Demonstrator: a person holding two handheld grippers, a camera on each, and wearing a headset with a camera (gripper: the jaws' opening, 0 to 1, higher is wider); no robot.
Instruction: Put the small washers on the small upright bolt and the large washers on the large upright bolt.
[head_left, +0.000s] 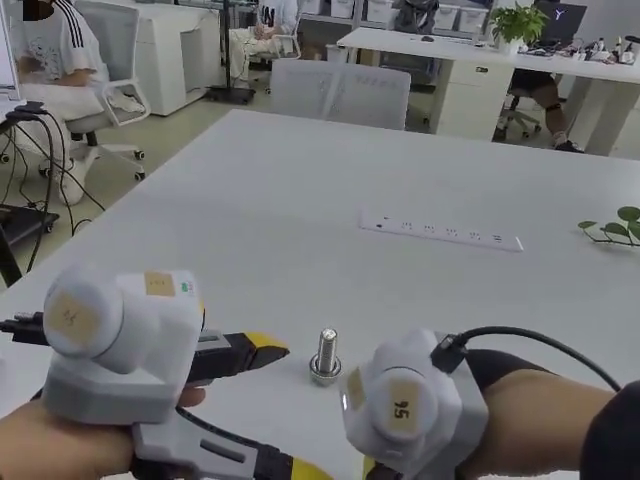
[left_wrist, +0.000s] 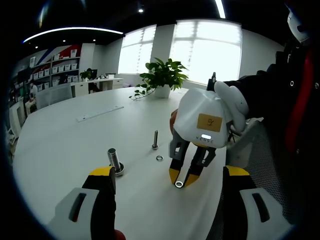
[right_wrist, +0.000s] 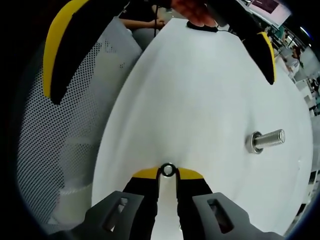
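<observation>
Two bolts are standing upright on the worktop (head_left: 300, 200). The large bolt (head_left: 325, 352) is being framed low in the centre of the head view, between the two tools. The small bolt (left_wrist: 155, 139) is being seen beyond it, near the middle of the left gripper view.

One washer (right_wrist: 168, 170) is being pinched by its rim at the very tips of the right tool (left_wrist: 183, 177), low over the worktop at the bottom centre of its own view. Small or large cannot be told. The left tool (head_left: 280, 408) is being held with jaws spread wide and nothing between them.

Trouble is being invited by that thin hold: a bump or a harder squeeze could flick the washer out and send it rolling. Either free-standing bolt could be toppled by an off-centre descent. The wrong bolt could be picked if the size is misjudged.

As for containers, none is being used: a loose washer (left_wrist: 159, 158) is lying on the bare worktop just beside the small bolt. The wider ring at the large bolt's foot may be its head or a washer; that cannot be told.
</observation>
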